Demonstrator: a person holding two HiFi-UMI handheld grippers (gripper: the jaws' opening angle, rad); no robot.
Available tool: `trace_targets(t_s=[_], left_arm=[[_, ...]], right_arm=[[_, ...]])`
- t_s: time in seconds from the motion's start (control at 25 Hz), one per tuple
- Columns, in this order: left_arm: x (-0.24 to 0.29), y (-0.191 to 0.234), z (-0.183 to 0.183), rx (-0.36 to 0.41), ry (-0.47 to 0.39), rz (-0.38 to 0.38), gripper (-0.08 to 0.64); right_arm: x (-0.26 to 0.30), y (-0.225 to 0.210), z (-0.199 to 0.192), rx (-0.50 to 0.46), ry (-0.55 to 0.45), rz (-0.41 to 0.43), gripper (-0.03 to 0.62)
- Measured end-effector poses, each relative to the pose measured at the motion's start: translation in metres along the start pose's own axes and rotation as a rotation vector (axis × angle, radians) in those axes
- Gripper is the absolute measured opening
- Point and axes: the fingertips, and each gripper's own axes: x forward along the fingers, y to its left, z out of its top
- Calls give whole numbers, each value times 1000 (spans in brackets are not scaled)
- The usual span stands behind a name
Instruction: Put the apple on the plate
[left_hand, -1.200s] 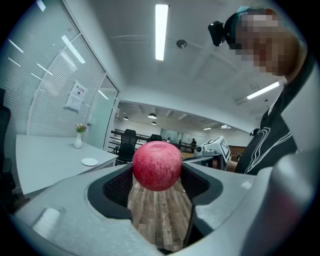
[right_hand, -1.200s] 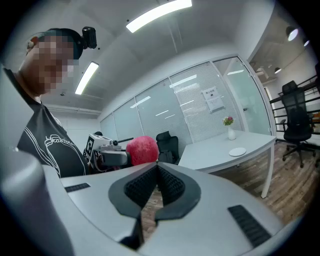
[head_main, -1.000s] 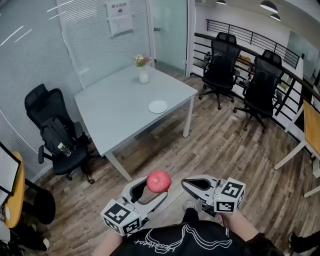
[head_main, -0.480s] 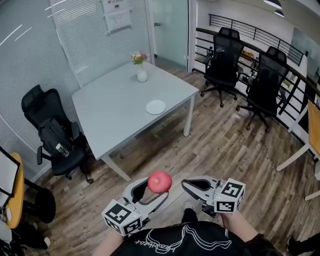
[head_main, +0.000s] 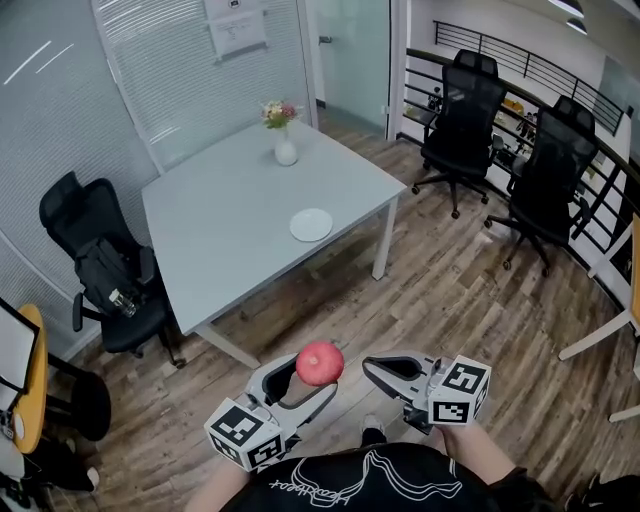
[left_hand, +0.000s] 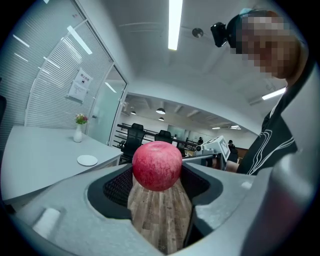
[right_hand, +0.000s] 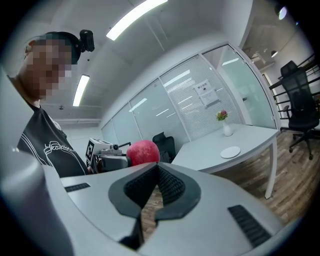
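Clearly carrying: left gripper (head_main: 297, 386) clasps the apple (head_main: 319, 363); right gripper (head_main: 397, 374) is pressed together, empty; next, approach the plate (head_main: 311, 224) on the table (head_main: 230, 230).

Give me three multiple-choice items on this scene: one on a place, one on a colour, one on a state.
1. The plate lies:
A) on the grey table
B) on the floor
C) on a chair

2. The apple is:
A) green
B) yellow
C) red

3. The right tongs are:
A) shut on the apple
B) shut and empty
C) wide open

Answers:
1 A, the white plate sits on the tabletop, towards its right side in the head view.
2 C, the fruit shows red in all three views.
3 B, the right gripper view shows the jaws together with nothing between them.
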Motion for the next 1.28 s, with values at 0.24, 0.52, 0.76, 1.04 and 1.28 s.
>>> trace_targets(t_s=[0.24,0.52,0.76,1.04,1.28], left_arm=[[61,22,19,-15,-14,17,310],[119,32,34,-10,-28,30,310],[144,30,51,20,-61,43,310],[158,53,51,7,-52,40,310],[179,95,55,-12,-36,32,310]], right_arm=[[-8,-61,23,6,16,9,9],[-24,-116,47,-8,14,19,9],[-39,-138,65,-34,3,19,9],[-27,-162,66,-14,11,12,9],[-1,-197,73,14,21,1,9]])
